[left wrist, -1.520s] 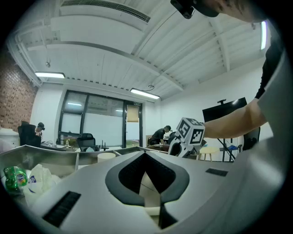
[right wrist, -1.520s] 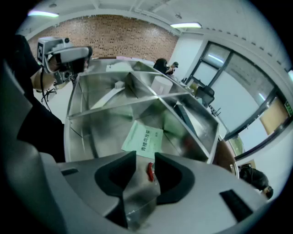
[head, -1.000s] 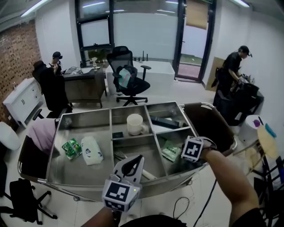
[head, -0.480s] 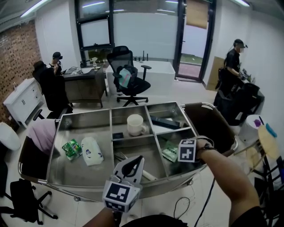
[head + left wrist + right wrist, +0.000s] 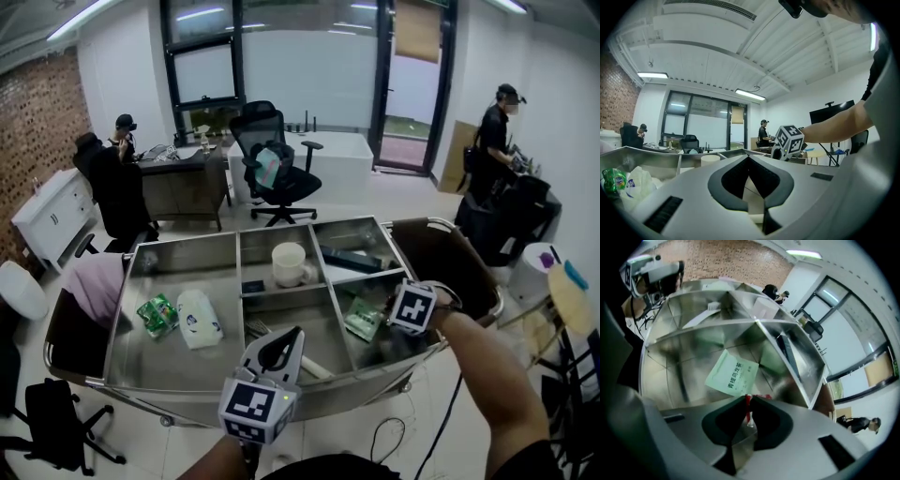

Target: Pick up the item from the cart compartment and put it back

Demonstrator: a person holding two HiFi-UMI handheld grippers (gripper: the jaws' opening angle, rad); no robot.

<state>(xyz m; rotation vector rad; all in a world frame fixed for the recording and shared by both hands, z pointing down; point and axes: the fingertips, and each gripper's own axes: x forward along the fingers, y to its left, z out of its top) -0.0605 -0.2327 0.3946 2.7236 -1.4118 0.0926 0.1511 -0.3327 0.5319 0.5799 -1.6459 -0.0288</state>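
The steel cart (image 5: pixel 178 246) has several compartments. My right gripper (image 5: pixel 403 321) points steeply down into the front right compartment, its marker cube above the jaws. Its jaws have just been closing, and in the right gripper view the right gripper (image 5: pixel 748 403) is shut on a thin red-edged clear packet (image 5: pixel 748 409) pinched upright between the tips. A pale green packet (image 5: pixel 732 373) lies flat on the compartment floor just beyond, also in the head view as the green packet (image 5: pixel 361 320). My left gripper (image 5: pixel 296 336) hangs level at the cart's front edge, shut and empty.
A white mug (image 5: pixel 288 263) and a black item (image 5: pixel 349 258) sit in the back compartments. A white tissue pack (image 5: pixel 198 319) and a green pouch (image 5: pixel 156 314) lie in the left compartment. A toothbrush (image 5: pixel 700 317) lies in the middle one. Office chairs, desks and people stand behind.
The right gripper's marker cube has drifted slightly up and to the right over the front right compartment. The left gripper has stayed in place.
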